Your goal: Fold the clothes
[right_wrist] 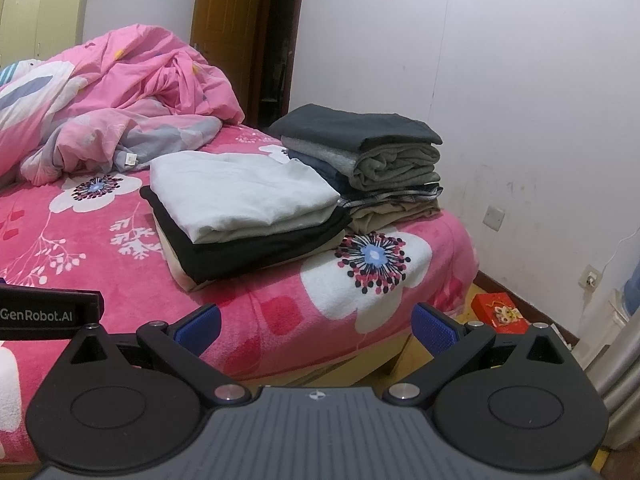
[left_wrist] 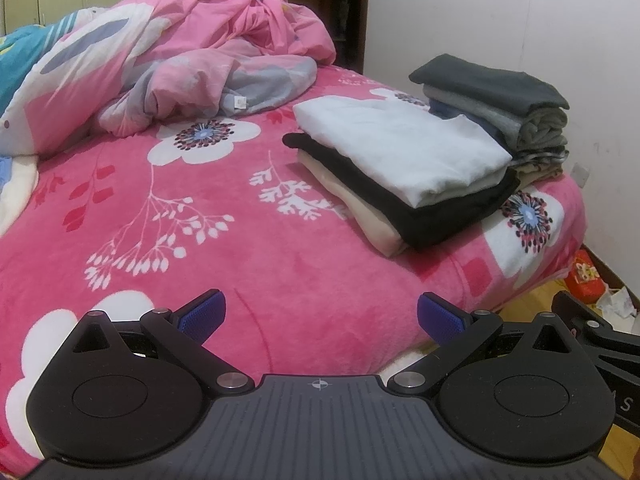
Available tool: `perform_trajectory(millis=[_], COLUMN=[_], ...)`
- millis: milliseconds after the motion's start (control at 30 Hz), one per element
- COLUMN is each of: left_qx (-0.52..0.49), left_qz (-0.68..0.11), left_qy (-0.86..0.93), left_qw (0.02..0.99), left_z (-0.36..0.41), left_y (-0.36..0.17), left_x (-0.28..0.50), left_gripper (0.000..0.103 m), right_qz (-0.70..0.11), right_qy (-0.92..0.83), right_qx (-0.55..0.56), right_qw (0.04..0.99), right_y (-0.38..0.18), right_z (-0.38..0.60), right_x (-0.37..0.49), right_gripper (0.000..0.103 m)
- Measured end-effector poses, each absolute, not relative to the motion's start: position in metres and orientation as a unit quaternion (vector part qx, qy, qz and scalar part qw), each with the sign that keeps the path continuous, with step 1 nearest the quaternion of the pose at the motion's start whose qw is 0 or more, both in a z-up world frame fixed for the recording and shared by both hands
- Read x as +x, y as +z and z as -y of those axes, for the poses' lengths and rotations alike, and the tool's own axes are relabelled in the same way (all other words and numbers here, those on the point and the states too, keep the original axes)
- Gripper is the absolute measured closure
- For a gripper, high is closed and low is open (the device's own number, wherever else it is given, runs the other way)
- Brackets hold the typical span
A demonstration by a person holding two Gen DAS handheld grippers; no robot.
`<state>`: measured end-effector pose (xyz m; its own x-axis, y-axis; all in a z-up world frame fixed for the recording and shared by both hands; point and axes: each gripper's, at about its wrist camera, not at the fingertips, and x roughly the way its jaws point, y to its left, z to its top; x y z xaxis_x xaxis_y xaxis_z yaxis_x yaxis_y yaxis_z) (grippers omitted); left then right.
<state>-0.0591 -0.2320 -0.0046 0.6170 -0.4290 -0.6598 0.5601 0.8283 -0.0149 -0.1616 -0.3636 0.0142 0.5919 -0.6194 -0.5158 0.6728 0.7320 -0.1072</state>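
Two stacks of folded clothes lie near the bed's right corner. The nearer stack has a white garment point(left_wrist: 404, 148) point(right_wrist: 244, 192) on top, a black one point(left_wrist: 440, 216) point(right_wrist: 256, 248) under it and a cream one at the bottom. Behind it, the taller stack point(left_wrist: 508, 108) point(right_wrist: 372, 152) is topped by a dark grey piece. My left gripper point(left_wrist: 321, 316) hovers open above the pink floral blanket point(left_wrist: 240, 248), well short of the stacks. My right gripper point(right_wrist: 317, 326) is open too, over the bed's near edge, with nothing between its blue pads point(right_wrist: 434, 326).
A crumpled pink duvet point(left_wrist: 192, 48) point(right_wrist: 120, 108) is heaped at the head of the bed. White walls close in behind and to the right. On the floor by the bed lies a red box point(right_wrist: 500, 312). The other gripper's body point(right_wrist: 48, 314) shows at the left.
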Motion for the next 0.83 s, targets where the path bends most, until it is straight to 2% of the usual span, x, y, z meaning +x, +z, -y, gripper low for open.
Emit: perform_trajectory(millis=[833], left_qx=[0.099], left_qz=[-0.34], left_qy=[-0.271], left_qw=[0.895], left_z=[0.2306], left_y=[-0.0047], left_x=[-0.057], left_gripper=[0.0], right_qz=[-0.268], right_qy=[-0.358], right_qx=[0.05], right_qw=[0.893], right_y=[0.0142], right_z=[0.3599], right_x=[-0.1573], right_gripper=[0.0])
